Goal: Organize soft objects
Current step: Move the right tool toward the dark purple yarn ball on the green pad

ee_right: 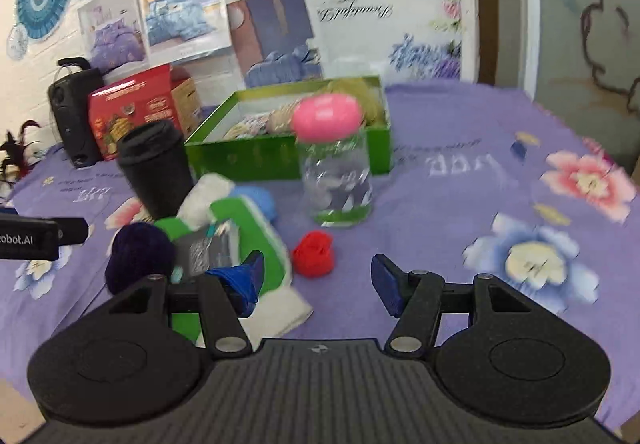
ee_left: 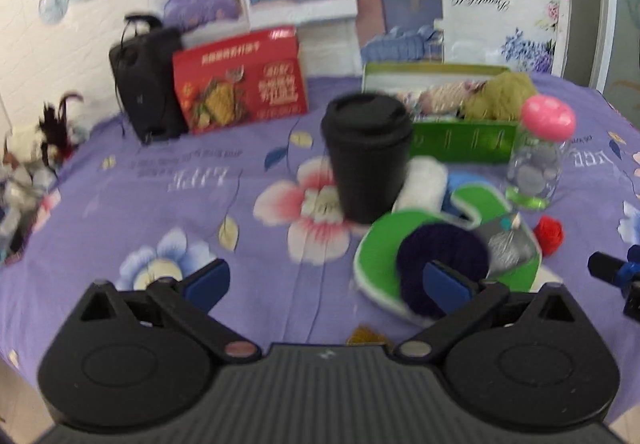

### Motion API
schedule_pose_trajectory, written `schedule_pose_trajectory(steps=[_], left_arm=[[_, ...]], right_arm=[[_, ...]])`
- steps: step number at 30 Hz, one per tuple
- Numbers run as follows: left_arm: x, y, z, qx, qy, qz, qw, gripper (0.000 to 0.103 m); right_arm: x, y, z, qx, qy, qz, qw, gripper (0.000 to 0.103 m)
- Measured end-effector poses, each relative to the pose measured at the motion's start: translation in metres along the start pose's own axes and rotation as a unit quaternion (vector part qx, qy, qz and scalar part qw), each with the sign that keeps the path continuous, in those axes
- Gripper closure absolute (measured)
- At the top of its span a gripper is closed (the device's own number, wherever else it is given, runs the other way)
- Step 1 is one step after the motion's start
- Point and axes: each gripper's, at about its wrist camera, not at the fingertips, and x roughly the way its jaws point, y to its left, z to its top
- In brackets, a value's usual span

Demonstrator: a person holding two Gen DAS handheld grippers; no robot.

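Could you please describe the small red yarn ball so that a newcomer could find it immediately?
Start at the green box at the back of the purple bedsheet, then come forward past the pink-lidded glass jar. The red yarn ball lies on the sheet just in front, the only red soft item there.

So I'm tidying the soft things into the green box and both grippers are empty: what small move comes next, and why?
Probably ease the right gripper forward and down over the red yarn ball. Its jaws stand open and empty, the ball lies loose on the purple cloth just ahead of them, and the green box behind already holds other yarn.
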Motion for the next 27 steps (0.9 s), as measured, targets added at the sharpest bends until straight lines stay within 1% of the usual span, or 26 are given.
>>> schedule_pose_trajectory(steps=[3,4,7,10,13,14,16,18,19,20,22,24,25,27], left_arm=[[0.007,0.017,-0.02,-0.011,0.029,-0.014,0.9994,0.0],[0.009,0.019,-0.023,-0.013,0.036,-0.014,0.9992,0.0],[0.01,0.021,-0.021,-0.004,0.025,-0.004,0.9997,0.0],[0.006,0.025,-0.014,0.003,0.01,0.021,0.9997,0.0],[0.002,0.038,-0.007,0.004,-0.004,0.053,0.9986,0.0],[0.001,0.045,-0.005,0.002,-0.007,0.066,0.9978,0.0],[0.0,0.056,-0.002,-0.005,-0.009,0.079,0.9968,0.0],[0.001,0.066,0.0,-0.019,-0.007,0.086,0.9961,0.0],[0.003,0.068,0.0,-0.024,-0.005,0.083,0.9962,0.0],[0.005,0.07,0.001,-0.027,-0.002,0.078,0.9966,0.0],[0.008,0.069,0.001,-0.031,0.006,0.063,0.9975,0.0],[0.01,0.063,0.0,-0.027,0.013,0.035,0.9989,0.0],[0.011,0.059,-0.001,-0.024,0.016,0.019,0.9994,0.0],[0.013,0.047,-0.002,-0.017,0.026,-0.01,0.9995,0.0]], right_arm=[[0.003,0.008,-0.012,-0.023,0.014,-0.001,1.0,0.058],[0.005,0.011,-0.014,-0.027,0.017,0.004,0.999,0.058],[0.01,0.025,-0.01,-0.04,0.016,0.035,0.998,0.058],[0.011,0.052,0.0,-0.075,0.001,0.069,0.995,0.058],[0.009,0.085,0.011,-0.108,-0.025,0.11,0.988,0.058],[0.013,0.095,0.013,-0.118,-0.027,0.118,0.986,0.058],[0.023,0.113,0.014,-0.141,-0.025,0.112,0.983,0.057],[0.036,0.125,0.013,-0.156,-0.044,0.086,0.983,0.057],[0.045,0.129,0.014,-0.163,-0.035,0.07,0.984,0.057],[0.054,0.132,0.014,-0.176,-0.018,0.067,0.982,0.057],[0.058,0.13,0.011,-0.187,-0.015,0.072,0.98,0.057],[0.05,0.115,0.011,-0.171,-0.017,0.062,0.983,0.057],[0.041,0.105,0.011,-0.164,-0.023,0.052,0.985,0.056],[0.026,0.084,0.008,-0.16,-0.02,0.026,0.987,0.055]])
